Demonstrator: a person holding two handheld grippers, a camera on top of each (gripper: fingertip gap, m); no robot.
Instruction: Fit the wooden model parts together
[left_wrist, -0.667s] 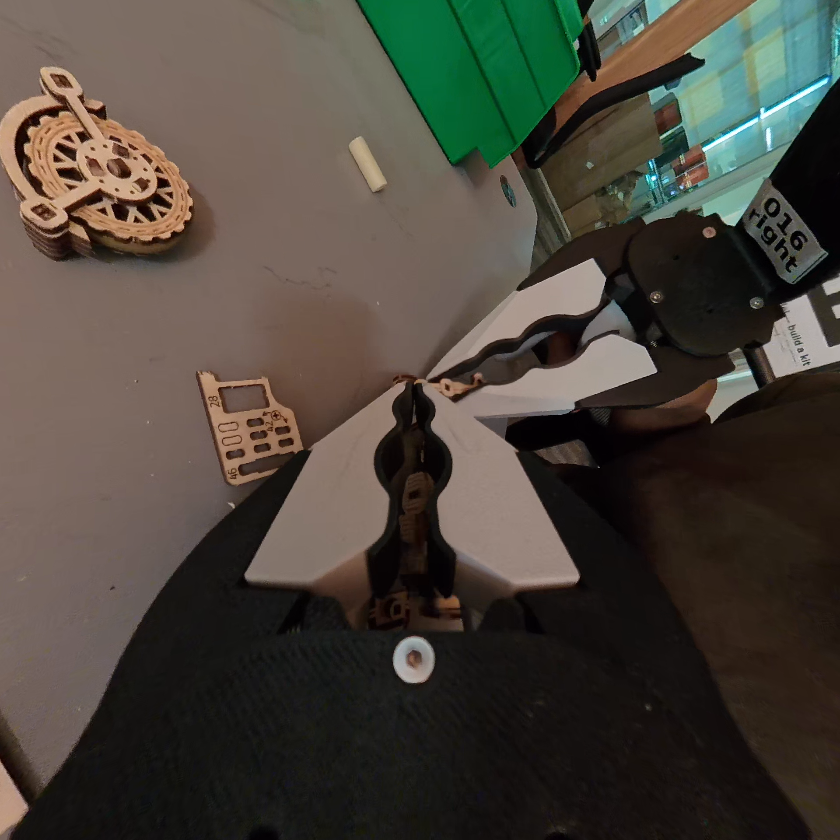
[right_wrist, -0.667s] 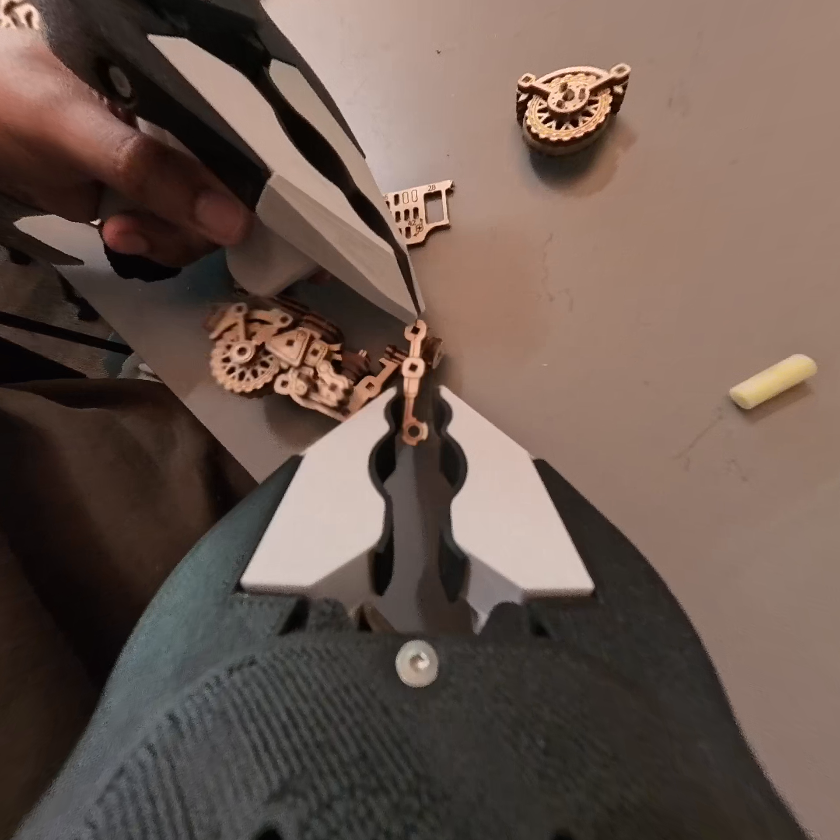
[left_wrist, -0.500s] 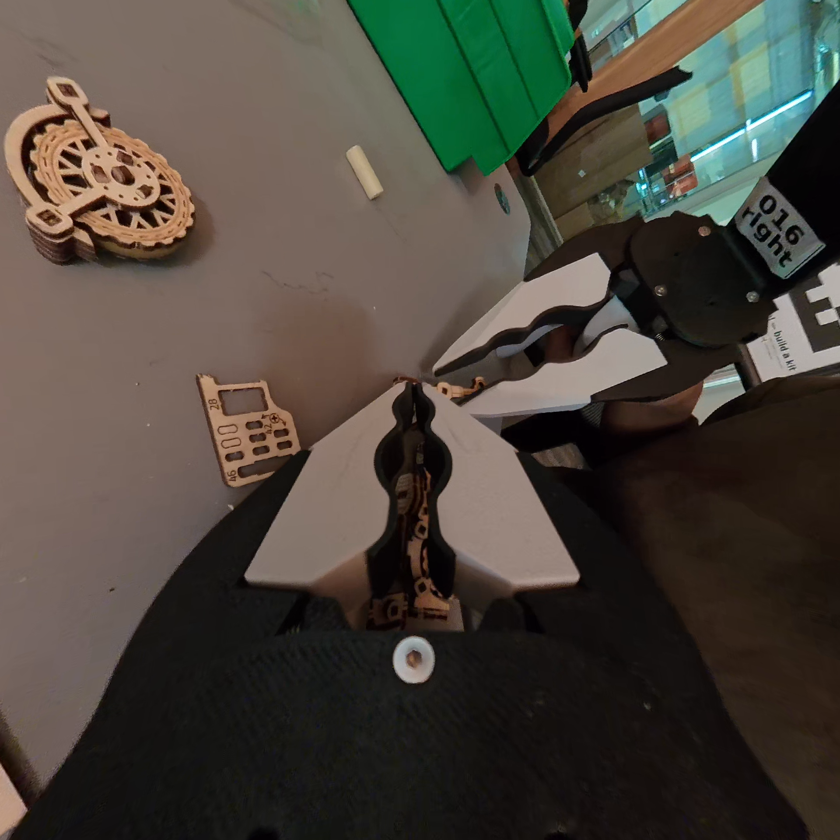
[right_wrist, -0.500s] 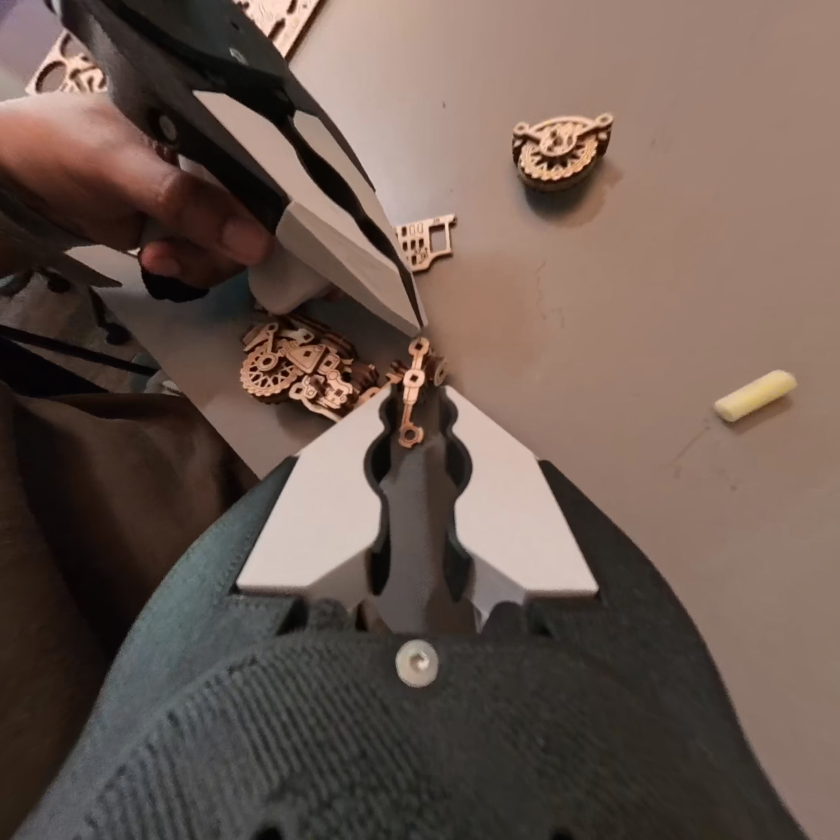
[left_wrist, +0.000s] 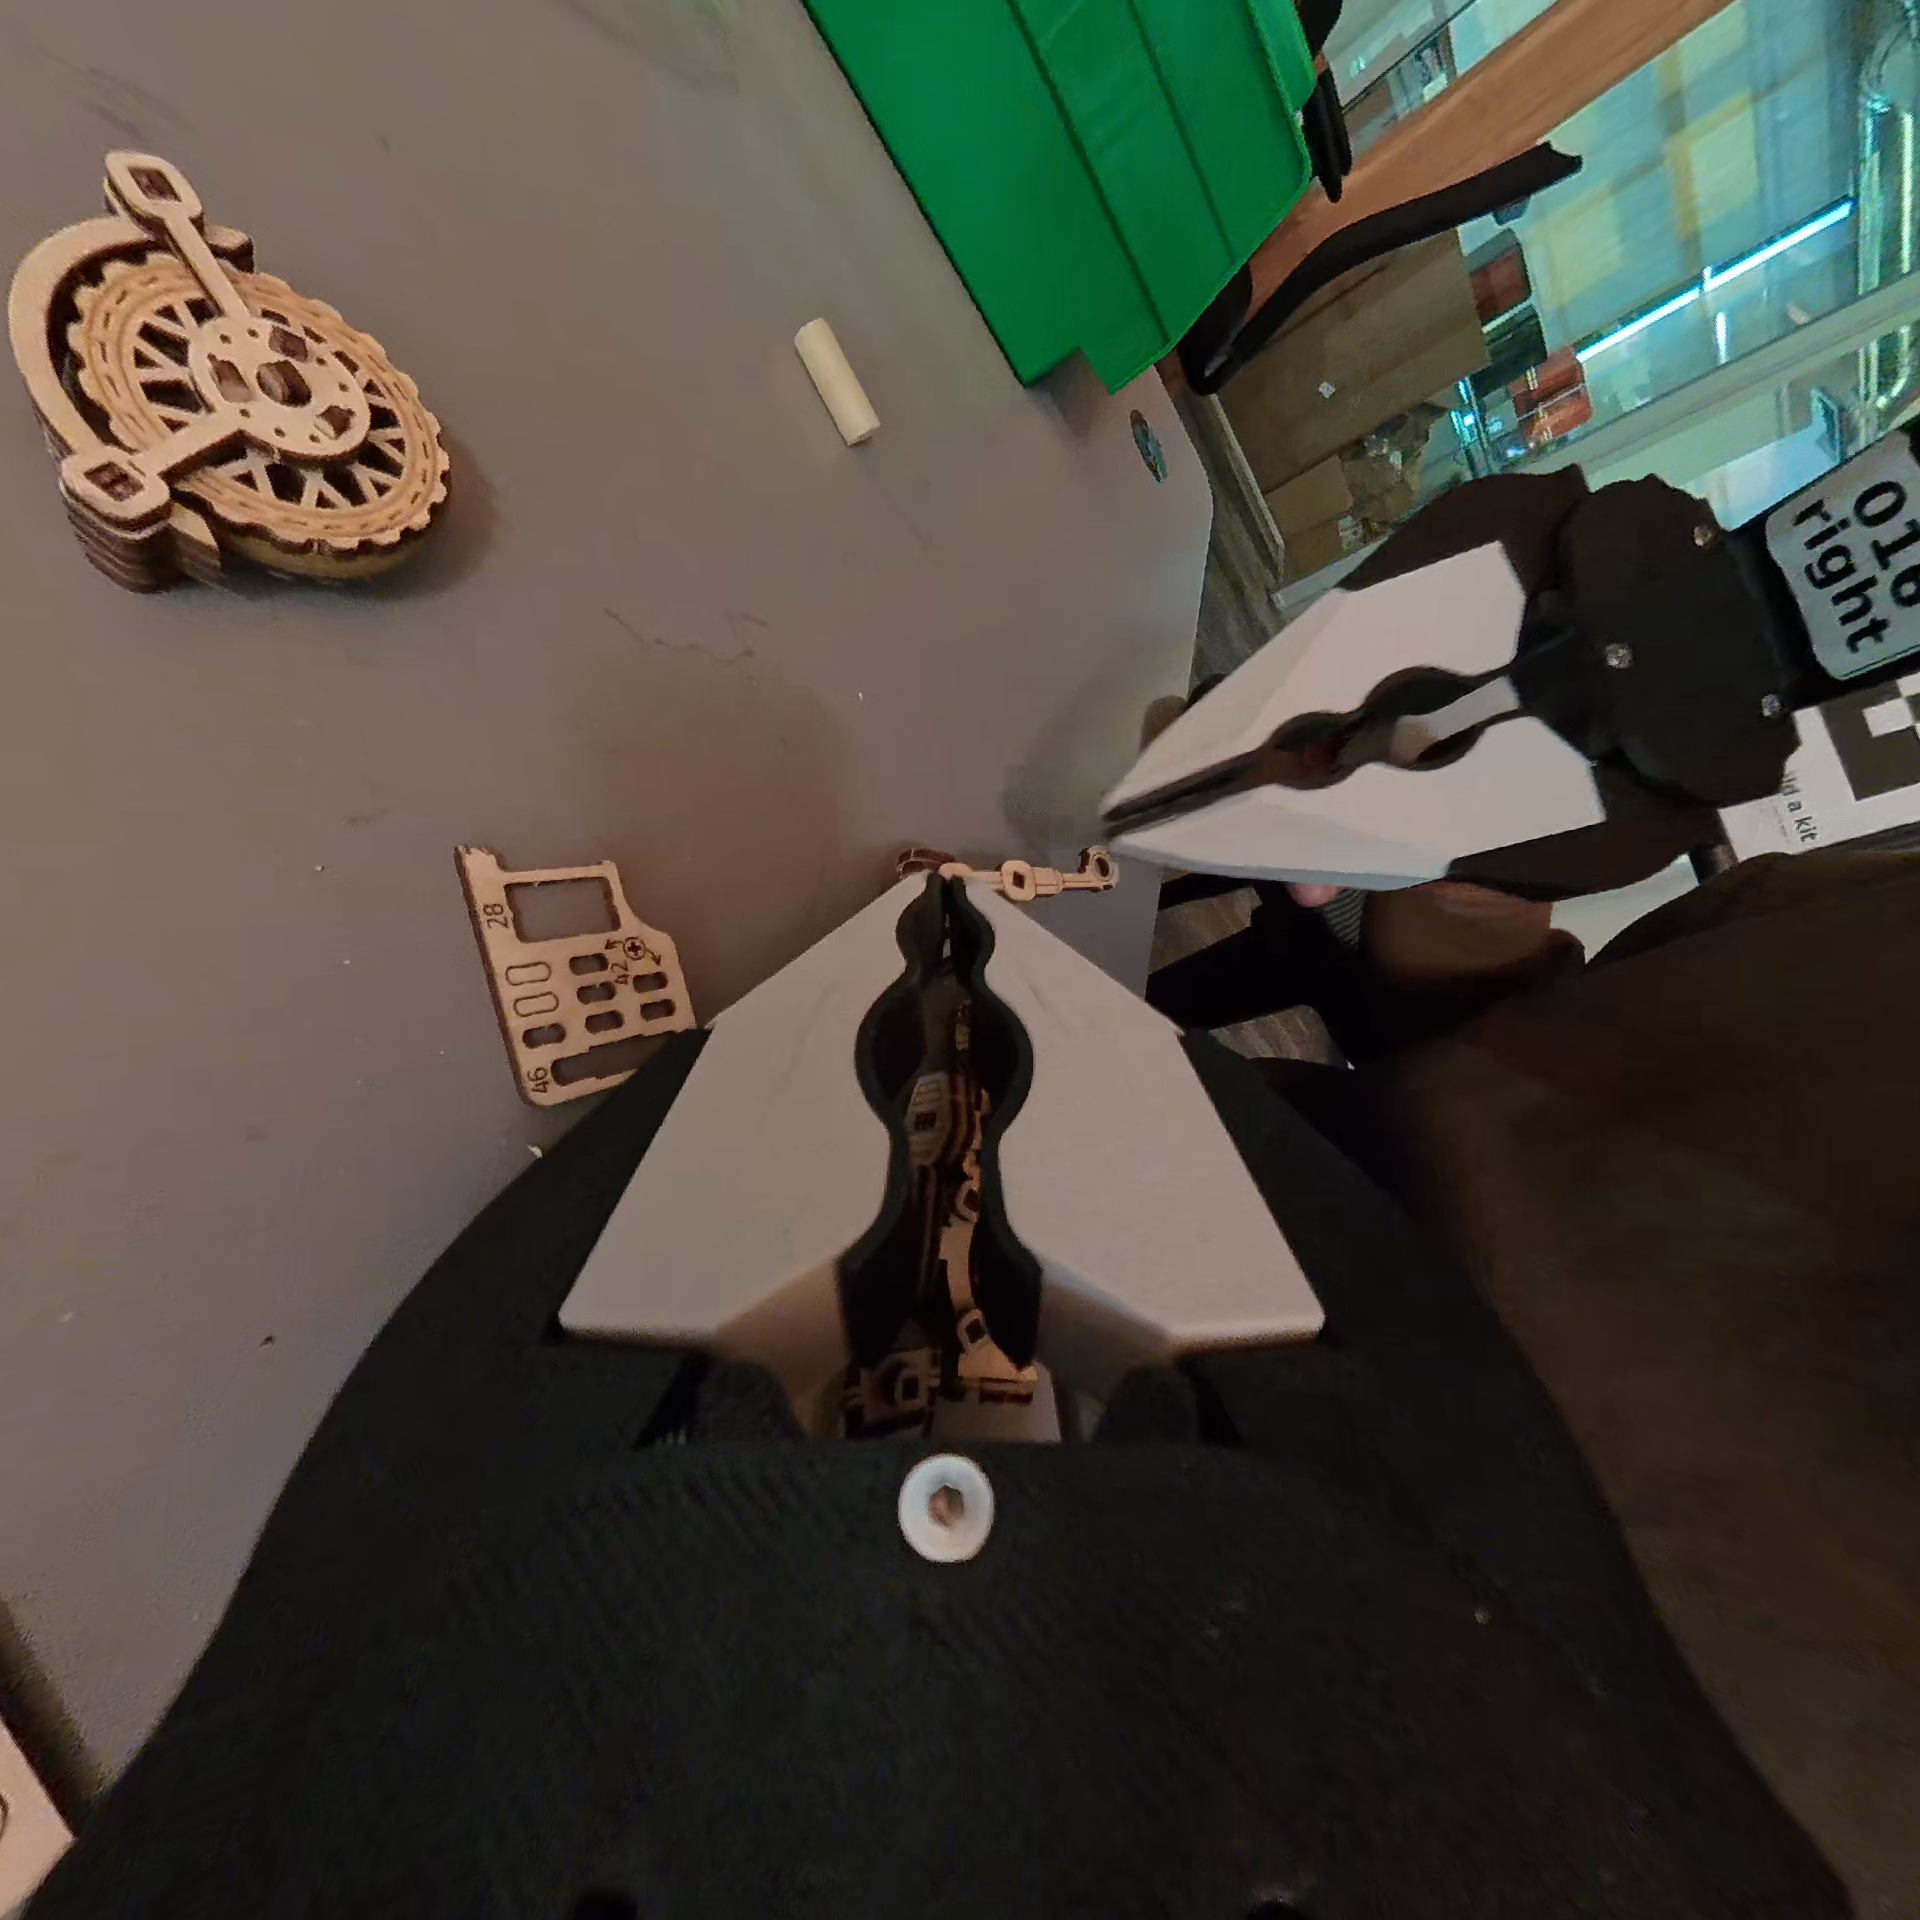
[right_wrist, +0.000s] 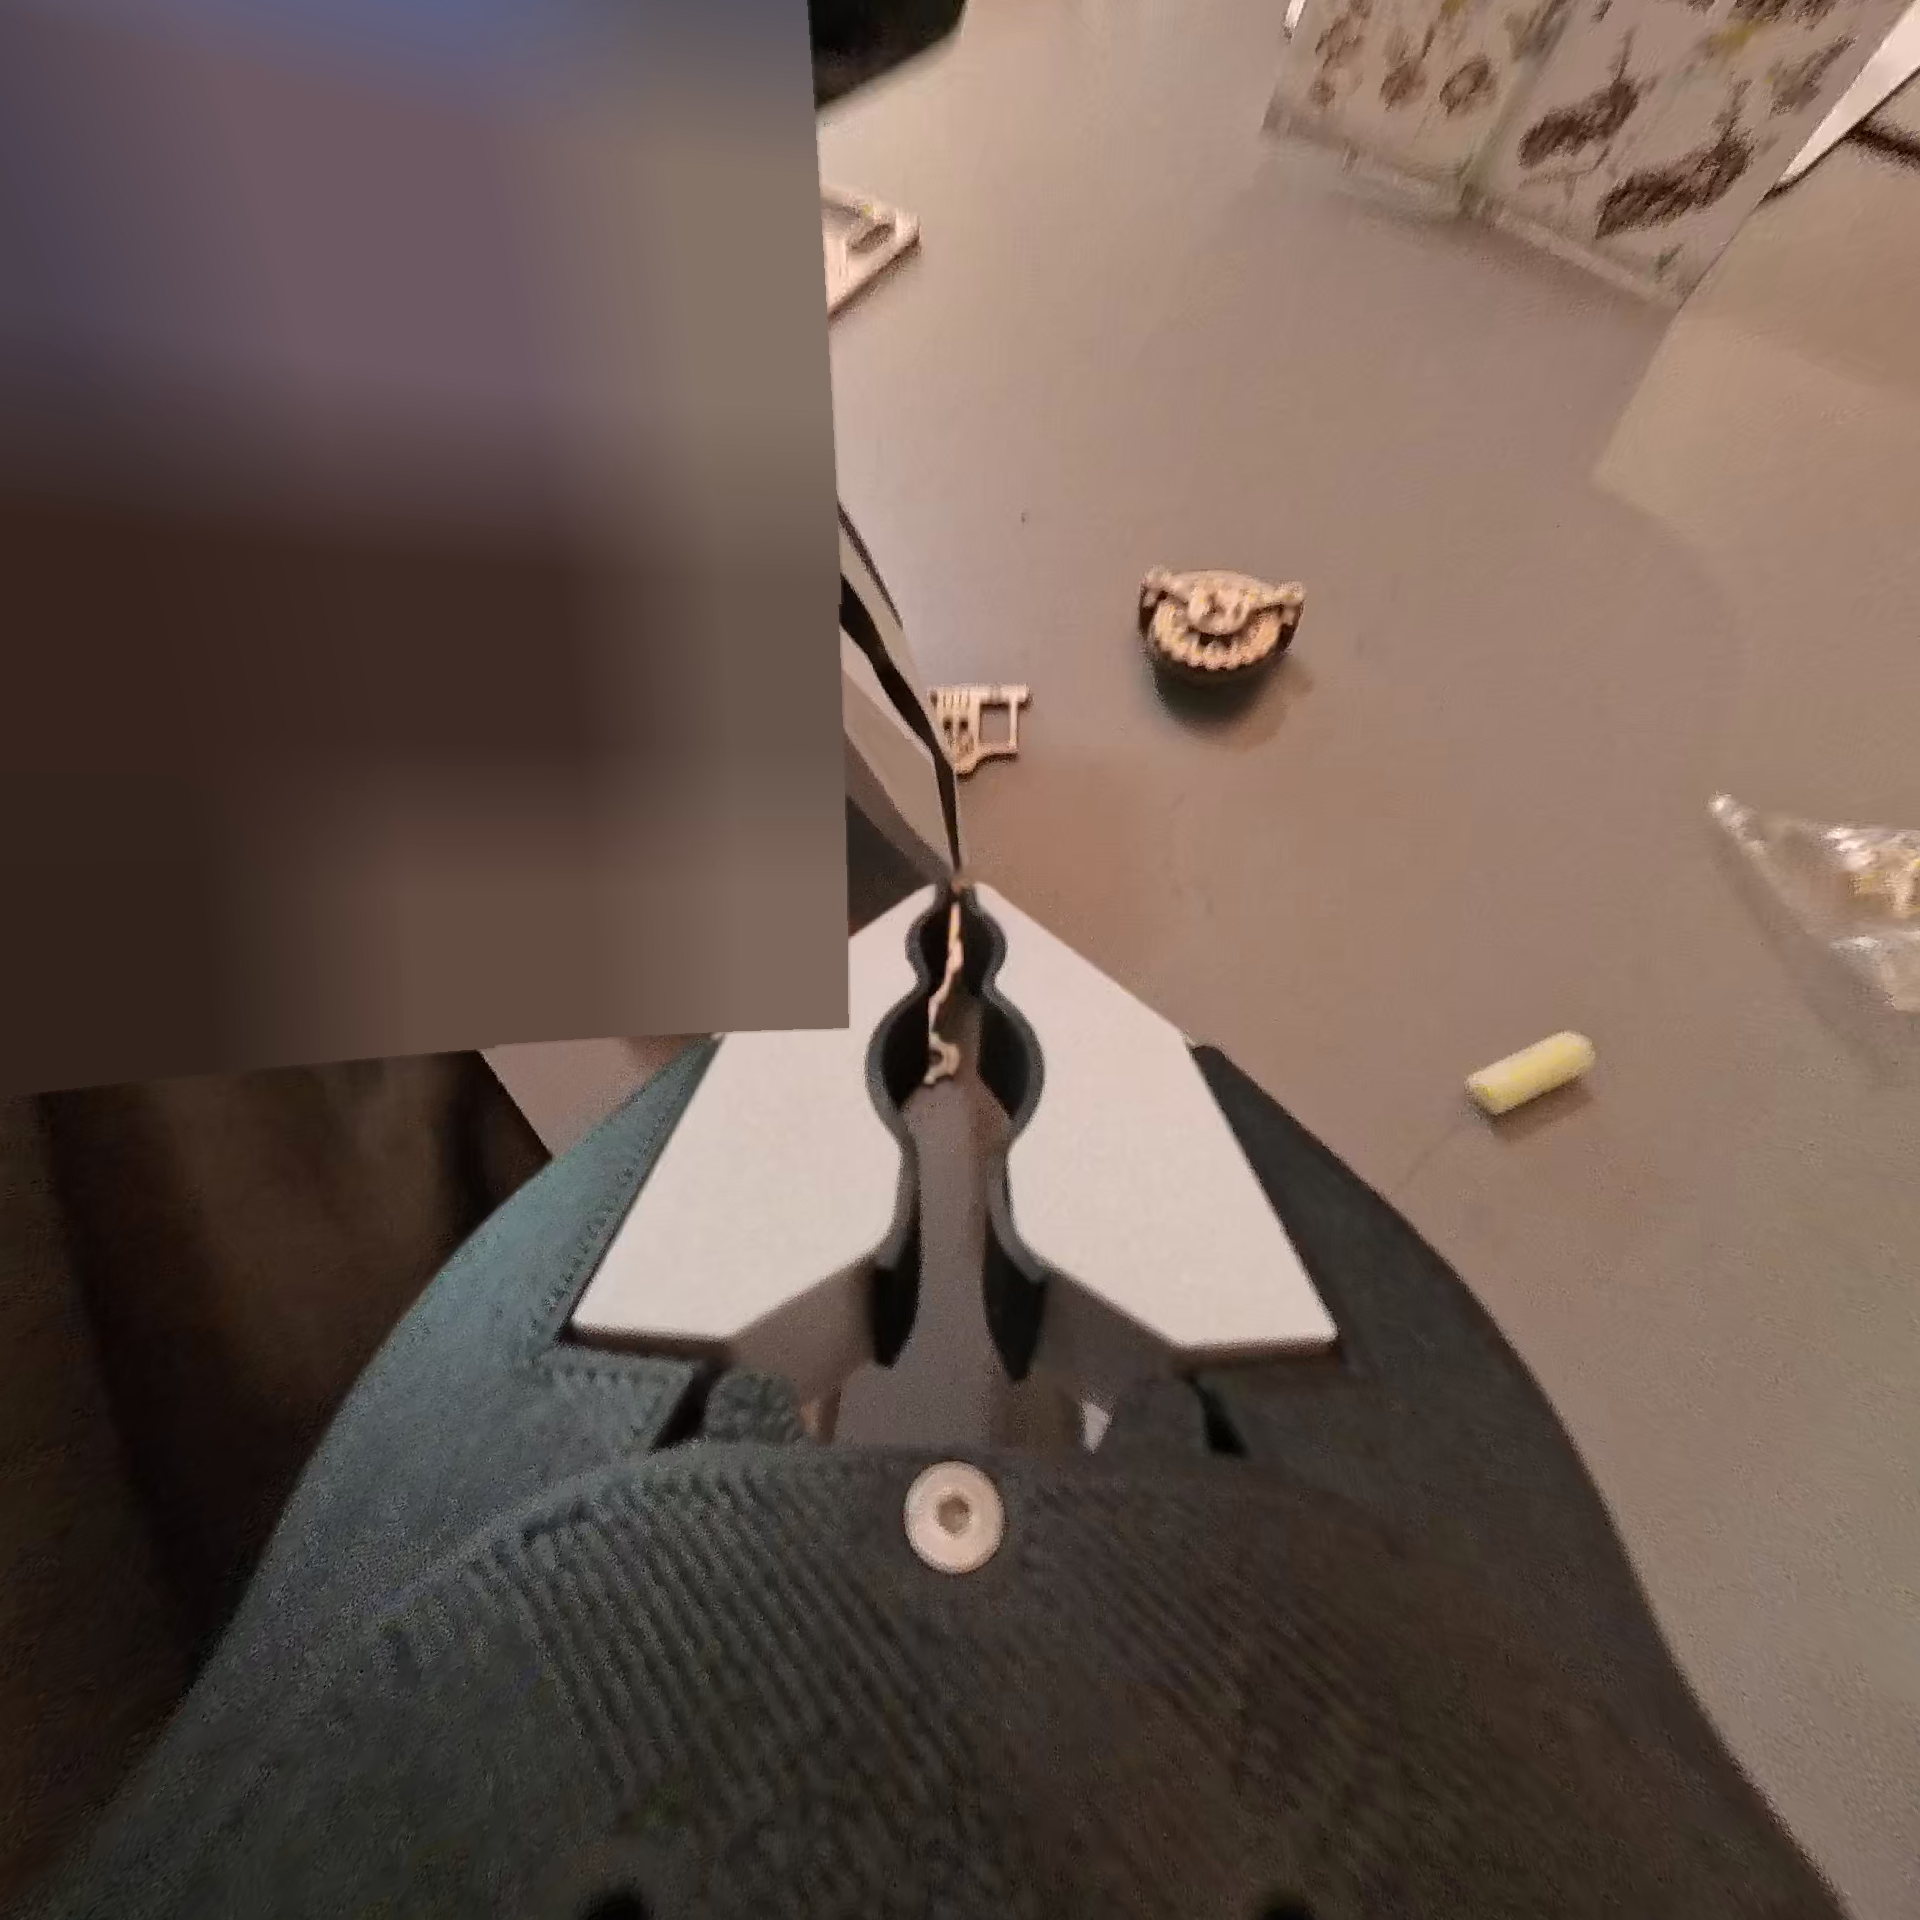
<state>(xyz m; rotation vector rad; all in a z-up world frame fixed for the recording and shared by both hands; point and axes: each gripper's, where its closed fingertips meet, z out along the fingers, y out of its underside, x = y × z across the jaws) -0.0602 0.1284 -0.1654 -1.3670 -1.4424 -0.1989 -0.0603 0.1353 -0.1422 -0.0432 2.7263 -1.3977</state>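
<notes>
My left gripper (left_wrist: 940, 883) is shut on a wooden model assembly (left_wrist: 951, 1195), which shows in the gap between its jaws. A thin wooden link rod (left_wrist: 1039, 881) sticks out from that assembly to the right. My right gripper (right_wrist: 956, 899) is shut on the link rod (right_wrist: 943, 1013), which sits edge-on between its jaws. The right gripper also shows in the left wrist view (left_wrist: 1110, 831), blurred, with its tips at the rod's far end. The left gripper's fingers (right_wrist: 899, 717) show in the right wrist view, mostly hidden by a blurred patch.
On the grey table (left_wrist: 623, 644) lie a wooden wheel assembly (left_wrist: 229, 384) (right_wrist: 1221, 623), a flat perforated wooden piece (left_wrist: 577, 977) (right_wrist: 977, 717) and a cream cylinder (left_wrist: 836, 381) (right_wrist: 1527, 1070). A green box (left_wrist: 1070, 156) stands at the back. A clear plastic bag (right_wrist: 1849, 883) and part sheets (right_wrist: 1558, 135) lie farther off. My two grippers' fingertips are within a few centimetres of each other.
My right gripper's jaws have closed on the link rod. It has swung so that its view tilts up over the table. The left gripper stays shut on the assembly.
</notes>
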